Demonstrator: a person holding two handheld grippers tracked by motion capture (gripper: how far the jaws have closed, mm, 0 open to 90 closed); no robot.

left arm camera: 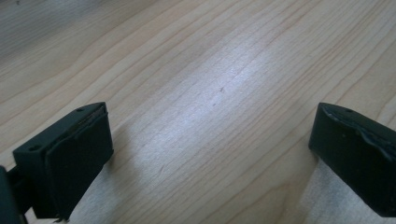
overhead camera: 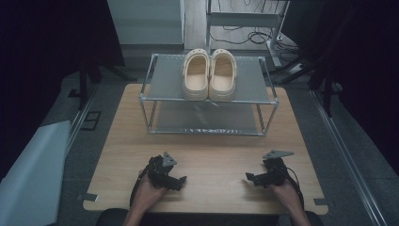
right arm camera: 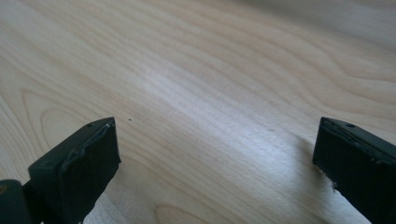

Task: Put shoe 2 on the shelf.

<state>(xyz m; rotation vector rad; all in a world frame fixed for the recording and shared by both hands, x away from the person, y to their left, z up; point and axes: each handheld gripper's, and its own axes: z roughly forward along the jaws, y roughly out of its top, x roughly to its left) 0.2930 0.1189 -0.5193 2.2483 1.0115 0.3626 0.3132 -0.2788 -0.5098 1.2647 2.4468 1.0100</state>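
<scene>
A pair of cream clogs (overhead camera: pixel 209 74) stands side by side on the top shelf of a metal two-tier rack (overhead camera: pixel 160 70) at the far half of the wooden table (overhead camera: pixel 211 155). My left gripper (overhead camera: pixel 181 181) rests on the table near the front edge, held by a hand, jaws pointing right. My right gripper (overhead camera: pixel 249 178) rests at the front right, jaws pointing left. In the left gripper view the left gripper (left arm camera: pixel 212 154) is open over bare wood. In the right gripper view the right gripper (right arm camera: pixel 217 163) is likewise open with nothing between its jaws.
The rack's lower shelf (overhead camera: pixel 207 117) holds nothing. Bare wood lies between the rack and both grippers. A pale sheet (overhead camera: pixel 33 169) lies off the table at the left. Dark stands and cables (overhead camera: pixel 249 35) sit behind the rack.
</scene>
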